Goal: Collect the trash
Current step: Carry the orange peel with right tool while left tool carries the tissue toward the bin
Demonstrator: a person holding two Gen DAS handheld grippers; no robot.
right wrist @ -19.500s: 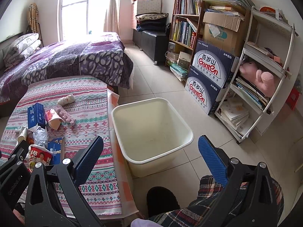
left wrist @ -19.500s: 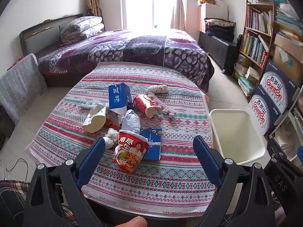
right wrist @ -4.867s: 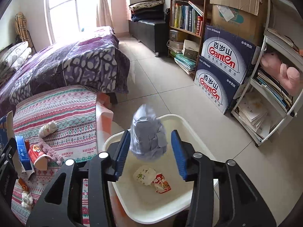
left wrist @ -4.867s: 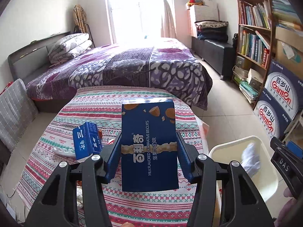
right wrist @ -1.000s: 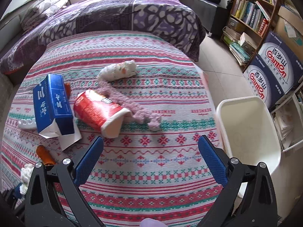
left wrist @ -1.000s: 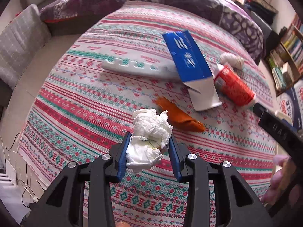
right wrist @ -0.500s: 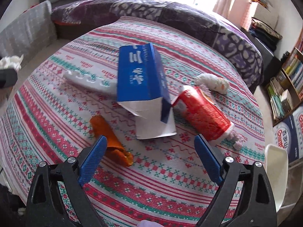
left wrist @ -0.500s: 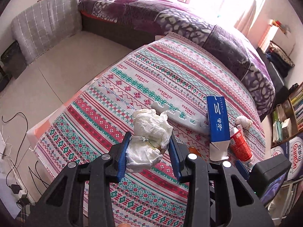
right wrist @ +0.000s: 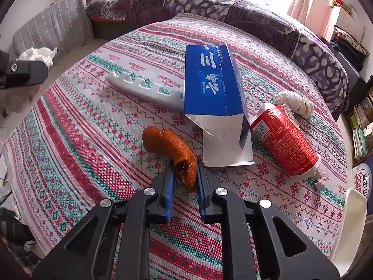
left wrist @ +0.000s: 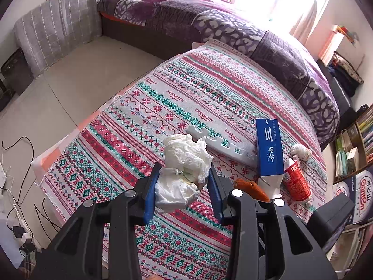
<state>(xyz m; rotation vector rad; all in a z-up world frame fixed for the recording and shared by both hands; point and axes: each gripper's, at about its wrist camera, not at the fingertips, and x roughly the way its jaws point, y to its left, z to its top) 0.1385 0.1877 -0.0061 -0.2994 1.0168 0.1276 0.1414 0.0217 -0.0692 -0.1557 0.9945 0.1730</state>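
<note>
My left gripper point(left wrist: 184, 170) is shut on a crumpled white tissue wad point(left wrist: 186, 156), held above the patterned tablecloth point(left wrist: 130, 144). The jaws of my right gripper point(right wrist: 185, 163) are closing on the near end of an orange peel point(right wrist: 167, 142) that lies on the cloth, and the blue pads touch both of its sides. Behind the peel lie a blue carton point(right wrist: 212, 81), a red paper cup point(right wrist: 284, 142) on its side, a white notched foam strip point(right wrist: 144, 88) and a small white wad point(right wrist: 295, 103).
The rim of a white bin point(right wrist: 349, 221) shows past the table's right edge. A purple bed point(left wrist: 233, 30) stands behind the table, a grey cushion point(left wrist: 56, 28) at the left, boxes and bookshelves at the right. Cables point(left wrist: 21, 210) lie on the floor.
The right gripper's jaws went from wide apart to closed around the orange peel after it swung left over the table. The left gripper keeps the tissue; it rose and rolled earlier and is now still.
</note>
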